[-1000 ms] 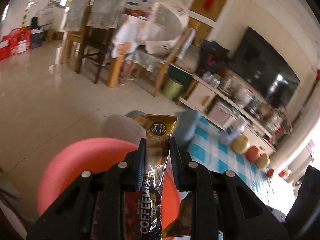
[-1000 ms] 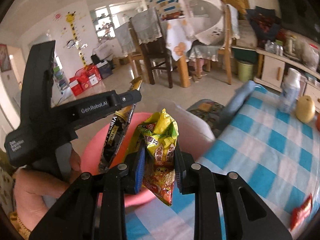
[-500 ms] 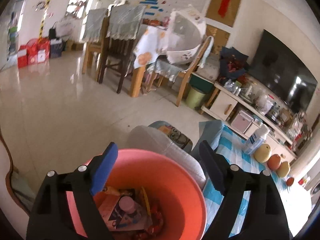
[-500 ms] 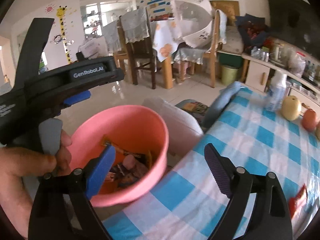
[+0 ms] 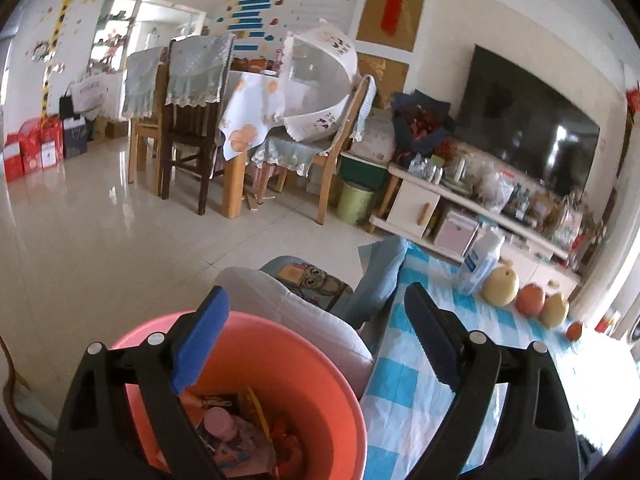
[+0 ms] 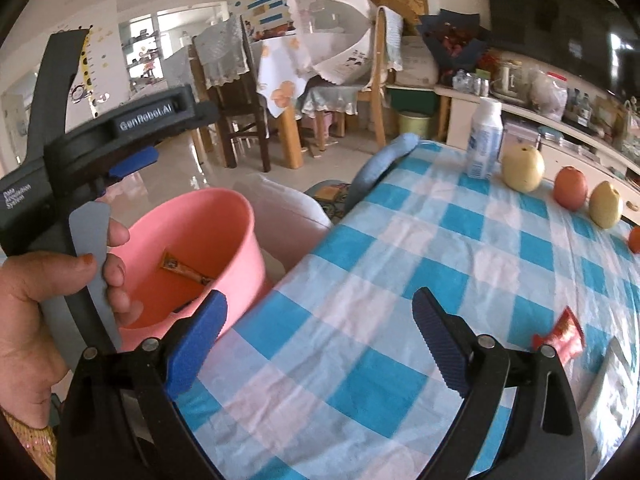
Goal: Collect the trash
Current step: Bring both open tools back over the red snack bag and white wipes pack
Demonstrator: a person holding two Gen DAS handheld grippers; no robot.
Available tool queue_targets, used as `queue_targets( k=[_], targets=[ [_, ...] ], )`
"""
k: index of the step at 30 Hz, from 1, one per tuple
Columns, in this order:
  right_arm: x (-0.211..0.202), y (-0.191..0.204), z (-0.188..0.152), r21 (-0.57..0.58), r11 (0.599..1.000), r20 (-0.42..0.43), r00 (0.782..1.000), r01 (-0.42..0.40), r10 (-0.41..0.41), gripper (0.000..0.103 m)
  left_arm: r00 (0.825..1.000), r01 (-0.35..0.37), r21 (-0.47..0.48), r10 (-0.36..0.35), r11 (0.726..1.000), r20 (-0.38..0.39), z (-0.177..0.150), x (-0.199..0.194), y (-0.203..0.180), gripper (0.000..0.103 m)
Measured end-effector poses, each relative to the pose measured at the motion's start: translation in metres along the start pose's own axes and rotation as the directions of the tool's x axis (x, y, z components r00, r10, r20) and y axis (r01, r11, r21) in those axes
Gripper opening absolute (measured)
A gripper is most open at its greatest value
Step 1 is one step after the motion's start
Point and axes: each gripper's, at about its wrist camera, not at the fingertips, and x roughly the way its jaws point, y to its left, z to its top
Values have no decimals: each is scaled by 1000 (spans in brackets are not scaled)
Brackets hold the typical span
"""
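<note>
A pink bin (image 5: 304,384) stands beside the table's left edge and holds several wrappers (image 5: 236,436). My left gripper (image 5: 316,340) is open and empty, above the bin's rim. In the right wrist view the bin (image 6: 204,240) shows a coffee sachet (image 6: 184,270) inside. My right gripper (image 6: 320,344) is open and empty over the blue-checked tablecloth (image 6: 420,280). A red wrapper (image 6: 560,334) lies on the cloth to its right. The left gripper's body (image 6: 120,132) is at the left, held in a hand.
A white bottle (image 6: 485,136), two pears and an orange fruit (image 6: 571,188) stand in a row at the table's far edge. A grey cushioned seat (image 5: 304,316) sits by the bin. Dining chairs, a table and a TV stand lie beyond.
Both grippers opened and dropped the coffee sachet and the yellow snack bag into the bin. The right gripper has since swung right, over the tablecloth.
</note>
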Motion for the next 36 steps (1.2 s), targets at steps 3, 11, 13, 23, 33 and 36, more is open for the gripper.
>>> queue_targets(
  k=[3,11,13,23,33,36],
  targets=[
    [-9,-6,-3,3,1000,9,1000,17,-17,94,999,5,6,-5,1000,-37,-1,3,-7,90],
    [-33,-20,-13,4,999,38,998,48,-48,95,995,53,-14,-54,998,-89,-6,5,-21,90],
    [-38,-24,-16,2,998,43,997,58,-58,95,995,62,-15,-63,998,-78,-8,3,-25,90],
    [-64,-46,-25,7,994,92,990,110,-110,95,989,130,68,-125,989,-77,-20,2,-65,90],
    [-82,-72,-31,52,990,114,984,132,-138,95,981,176,151,-160,973,-114,-34,3,-104,90],
    [-87,-79,-32,59,988,118,982,143,-149,95,978,185,178,-165,966,-125,-40,3,-116,90]
  ],
)
